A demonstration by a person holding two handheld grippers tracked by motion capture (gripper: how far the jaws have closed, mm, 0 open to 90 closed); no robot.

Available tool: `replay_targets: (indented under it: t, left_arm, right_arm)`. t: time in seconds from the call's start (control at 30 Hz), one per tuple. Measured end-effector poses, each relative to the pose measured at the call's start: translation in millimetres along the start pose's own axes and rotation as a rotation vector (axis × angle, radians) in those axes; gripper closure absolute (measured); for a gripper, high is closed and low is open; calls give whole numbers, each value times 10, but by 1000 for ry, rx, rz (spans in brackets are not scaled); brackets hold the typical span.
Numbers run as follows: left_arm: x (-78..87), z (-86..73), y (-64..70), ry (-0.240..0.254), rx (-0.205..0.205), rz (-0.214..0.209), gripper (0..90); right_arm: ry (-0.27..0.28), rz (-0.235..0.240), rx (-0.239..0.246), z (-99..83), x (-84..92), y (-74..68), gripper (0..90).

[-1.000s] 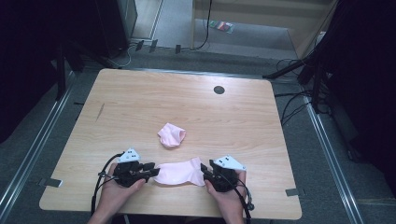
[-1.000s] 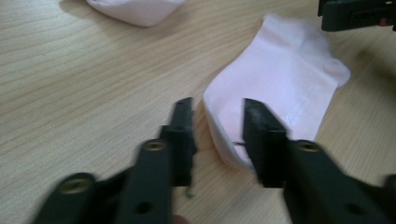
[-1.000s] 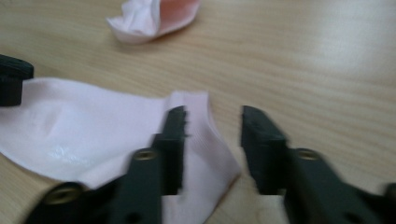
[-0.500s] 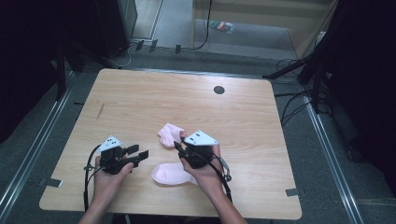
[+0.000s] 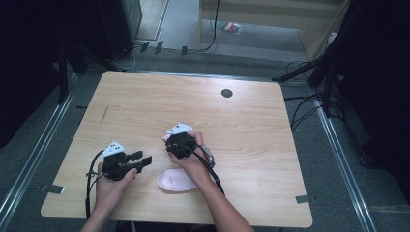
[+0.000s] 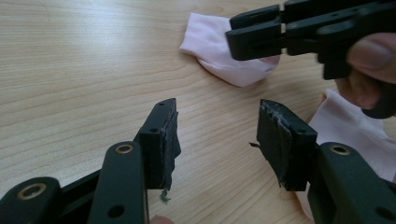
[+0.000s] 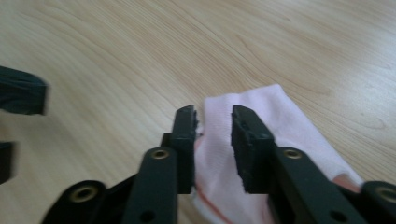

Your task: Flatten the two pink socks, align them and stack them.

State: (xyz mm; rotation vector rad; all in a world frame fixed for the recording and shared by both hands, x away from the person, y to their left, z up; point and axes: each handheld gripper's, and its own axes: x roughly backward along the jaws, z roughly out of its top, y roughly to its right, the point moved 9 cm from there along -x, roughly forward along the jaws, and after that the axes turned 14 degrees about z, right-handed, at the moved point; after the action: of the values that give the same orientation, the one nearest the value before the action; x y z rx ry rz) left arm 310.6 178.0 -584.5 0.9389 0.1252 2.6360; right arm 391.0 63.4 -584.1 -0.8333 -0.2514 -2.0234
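Right gripper view, right tool (image 7: pixel 214 116) parted astride pink sock (image 7: pixel 261 126), left tool (image 6: pixel 217 126) wide apart.

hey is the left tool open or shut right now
Open. In the left gripper view, the left tool has its jaws wide apart with bare wooden table showing between them, gripping nothing.

Lying on the desk (image 5: pixel 251 145) near its front edge: one sock (image 5: pixel 175 181), beside the right forearm. Farther back, under the right gripper (image 7: pixel 213 122): another sock (image 7: pixel 275 126). Left of both: the left gripper (image 5: pixel 145 157).
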Motion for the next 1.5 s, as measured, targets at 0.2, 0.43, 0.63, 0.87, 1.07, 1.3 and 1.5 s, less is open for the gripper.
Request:
replay_targets:
  t: [0.2, 0.43, 0.63, 0.87, 1.07, 1.3, 1.5]
  left_arm:
    - [-30, -8, 1, -12, 11, -3, 491]
    - [-135, 28, 73, -31, 15, -3, 497]
    - [-208, 90, 157, -36, 27, -16, 493]
    - [-292, 280, 256, -22, 98, -81, 462]
    - [-373, 354, 325, -30, 129, -119, 434]
    - [-418, 238, 200, -78, 102, -45, 448]
    - [-472, 199, 236, -104, 93, -49, 456]
  right_arm:
    - [-77, -34, 5, -132, -126, 24, 670]
    - [-4, -25, -101, -154, -46, 22, 854]
    - [106, 40, -248, -33, 154, 31, 849]
    - [148, -18, -261, 13, 321, 70, 853]
    - [149, -47, -288, -45, 311, 79, 848]
    - [137, 48, -345, -151, 239, 131, 900]
    - [165, 39, -263, -74, 335, 79, 900]
